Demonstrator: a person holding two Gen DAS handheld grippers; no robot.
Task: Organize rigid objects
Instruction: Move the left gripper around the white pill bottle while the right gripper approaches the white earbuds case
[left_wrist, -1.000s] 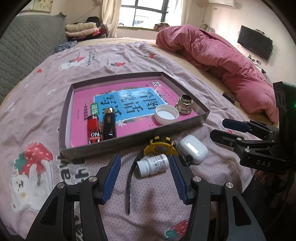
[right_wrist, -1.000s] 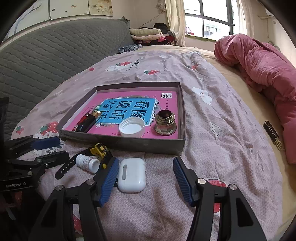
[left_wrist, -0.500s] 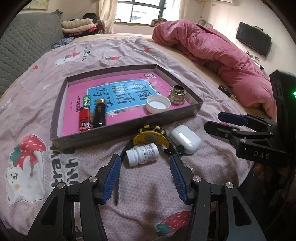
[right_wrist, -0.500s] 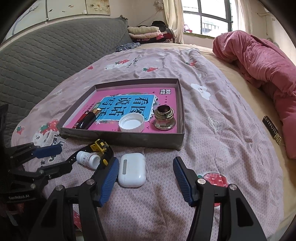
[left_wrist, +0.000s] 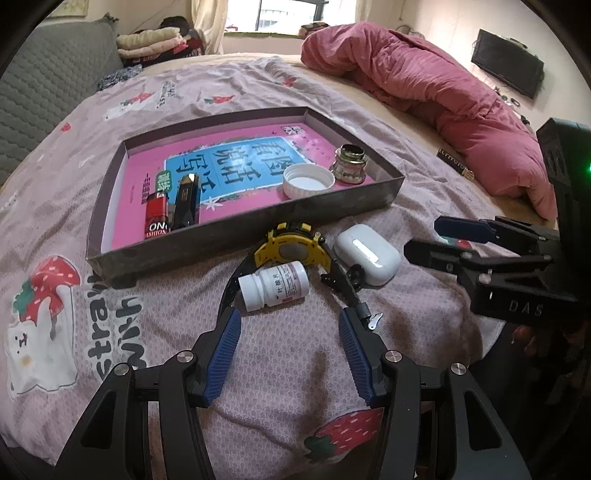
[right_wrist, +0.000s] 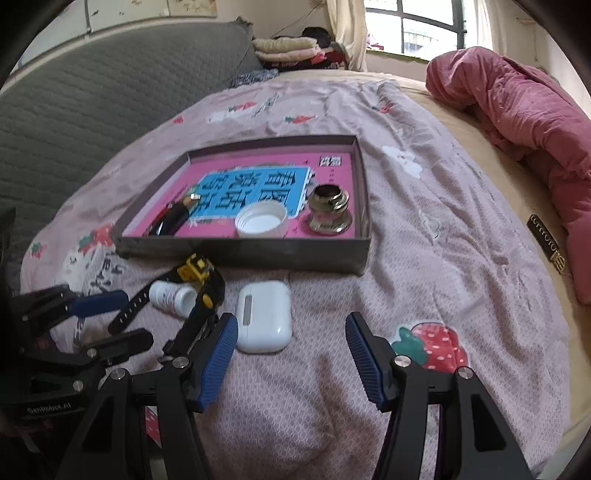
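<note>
bed (left_wrist: 295, 369): tray (left_wrist: 258, 229), watch (left_wrist: 291, 251), pill bottle (left_wrist: 275, 284), earbud case (left_wrist: 369, 254), pink quilt (left_wrist: 443, 92).

Spread across the bed: pinkish-grey cotton bedsheet printed with strawberries (left_wrist: 288, 373). Heaped along the right edge: crumpled pink quilt (left_wrist: 436, 85). Behind, grey quilted headboard (right_wrist: 92, 99), folded blankets (right_wrist: 284, 50), window (right_wrist: 424, 26), and wall-mounted black television (left_wrist: 508, 66).

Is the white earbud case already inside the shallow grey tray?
No, the white earbud case lies on the bedsheet outside the shallow grey tray's near wall, beside the yellow watch.
</note>
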